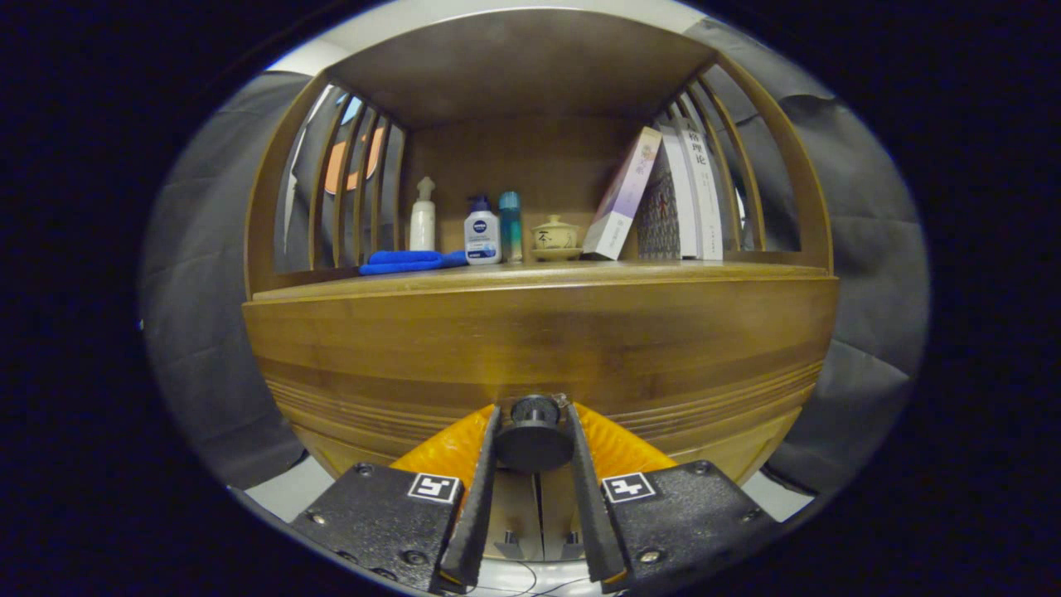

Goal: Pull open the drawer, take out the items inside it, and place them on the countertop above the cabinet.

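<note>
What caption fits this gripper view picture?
Tongs shut on the drawer knob, below a shelf with bottles and books.

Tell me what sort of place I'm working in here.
Likely a mock home corner in a recording booth: a wooden cabinet whose shelf holds toiletry bottles, a lidded teacup and leaning books. The gripper jaws flank the drawer knob.

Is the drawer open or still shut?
Shut. The drawer front sits flush under the countertop, with no gap showing. The gripper is closed on its knob.
</note>
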Tool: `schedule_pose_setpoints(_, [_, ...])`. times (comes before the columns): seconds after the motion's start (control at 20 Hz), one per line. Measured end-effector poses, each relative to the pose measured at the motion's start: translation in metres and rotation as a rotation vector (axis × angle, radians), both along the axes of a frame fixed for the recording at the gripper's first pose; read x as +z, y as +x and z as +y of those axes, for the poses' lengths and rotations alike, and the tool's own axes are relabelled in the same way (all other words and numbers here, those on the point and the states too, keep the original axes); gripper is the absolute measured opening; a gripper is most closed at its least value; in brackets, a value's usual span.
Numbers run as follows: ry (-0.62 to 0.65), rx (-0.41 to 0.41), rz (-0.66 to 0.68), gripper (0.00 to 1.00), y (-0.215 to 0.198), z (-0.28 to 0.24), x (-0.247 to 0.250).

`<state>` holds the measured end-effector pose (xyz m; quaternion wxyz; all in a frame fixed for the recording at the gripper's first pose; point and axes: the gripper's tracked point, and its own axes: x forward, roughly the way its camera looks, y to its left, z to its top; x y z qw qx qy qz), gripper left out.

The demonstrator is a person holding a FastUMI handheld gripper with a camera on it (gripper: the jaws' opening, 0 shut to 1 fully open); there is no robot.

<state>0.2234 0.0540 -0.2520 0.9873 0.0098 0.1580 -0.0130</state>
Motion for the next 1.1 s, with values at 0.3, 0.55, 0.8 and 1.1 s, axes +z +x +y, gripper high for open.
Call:
schedule_pose_setpoints(0.3, [-0.017, 0.014, 0.004, 0.44, -0.002, 0.0, 0.0])
schedule_pose_setpoints(0.55, [-0.018, 0.021, 0.0, 0.42, -0.011, 0.0, 0.002])
schedule_pose_setpoints(0.8, [-0.012, 0.026, 0.0, 0.42, -0.033, 0.001, 0.005])
schedule_pose_setpoints(1.1, [0.005, 0.031, -0.002, 0.42, -0.063, 0.0, 0.009])
